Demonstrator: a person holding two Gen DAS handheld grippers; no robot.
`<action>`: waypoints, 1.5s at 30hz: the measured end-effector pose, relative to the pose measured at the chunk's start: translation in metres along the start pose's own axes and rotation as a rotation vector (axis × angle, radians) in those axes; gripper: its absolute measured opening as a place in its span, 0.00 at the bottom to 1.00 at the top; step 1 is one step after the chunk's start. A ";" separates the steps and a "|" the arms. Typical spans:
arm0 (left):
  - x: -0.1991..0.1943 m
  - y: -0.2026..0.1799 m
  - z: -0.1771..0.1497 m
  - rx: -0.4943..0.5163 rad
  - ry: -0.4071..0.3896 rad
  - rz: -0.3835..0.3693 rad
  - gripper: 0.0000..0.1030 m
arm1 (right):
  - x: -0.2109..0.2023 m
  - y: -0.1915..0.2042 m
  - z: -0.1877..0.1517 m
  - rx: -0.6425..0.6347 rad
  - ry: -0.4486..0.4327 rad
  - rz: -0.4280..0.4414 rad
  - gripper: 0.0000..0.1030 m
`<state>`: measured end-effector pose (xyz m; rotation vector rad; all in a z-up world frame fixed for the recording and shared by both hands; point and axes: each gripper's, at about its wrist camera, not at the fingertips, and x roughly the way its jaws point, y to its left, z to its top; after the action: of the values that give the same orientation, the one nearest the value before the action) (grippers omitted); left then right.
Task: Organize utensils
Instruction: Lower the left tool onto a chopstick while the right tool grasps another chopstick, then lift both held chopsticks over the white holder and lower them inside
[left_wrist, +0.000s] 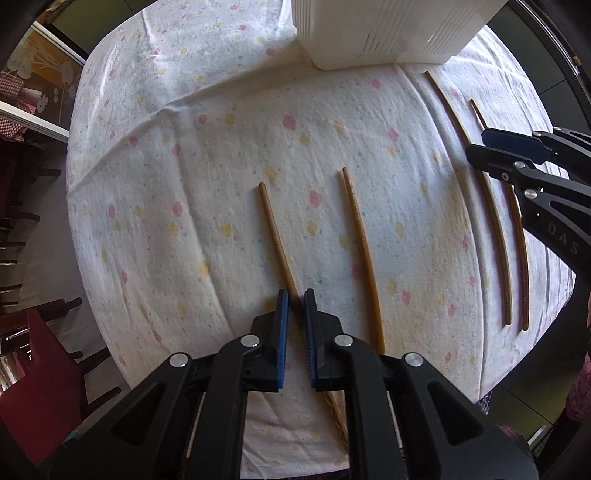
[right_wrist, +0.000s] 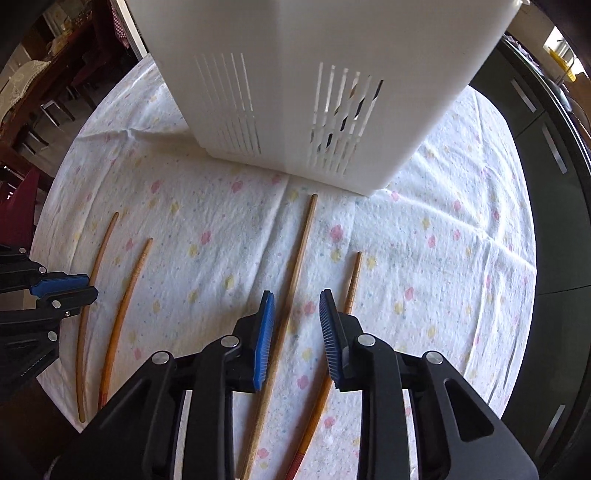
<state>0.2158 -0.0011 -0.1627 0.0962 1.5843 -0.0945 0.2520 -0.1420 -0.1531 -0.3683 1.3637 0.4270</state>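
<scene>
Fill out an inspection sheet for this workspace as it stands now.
Surface: table under a white flowered cloth, creased.
Job's things: four wooden chopsticks lie flat, one pair by the left tongs, one pair by the right; white slotted holder stands behind them.
Clutter: nothing seen.
Grippers: left tongs shut on a chopstick; right tongs open astride a chopstick, pads not touching.
Cables: nothing seen.
Surroundings: red chair and dark wooden furniture beside the table.
</scene>
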 end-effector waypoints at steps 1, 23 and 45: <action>0.000 0.000 -0.002 0.002 0.004 -0.001 0.09 | 0.003 0.001 0.002 -0.001 0.027 0.013 0.22; 0.000 0.005 -0.023 -0.094 0.058 -0.047 0.07 | 0.023 0.011 0.023 0.034 0.147 0.031 0.07; -0.131 -0.003 -0.041 0.042 -0.384 -0.100 0.06 | -0.093 -0.029 -0.041 0.080 -0.241 0.243 0.07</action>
<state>0.1766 0.0006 -0.0306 0.0288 1.2032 -0.2119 0.2170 -0.1950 -0.0681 -0.0807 1.1884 0.5963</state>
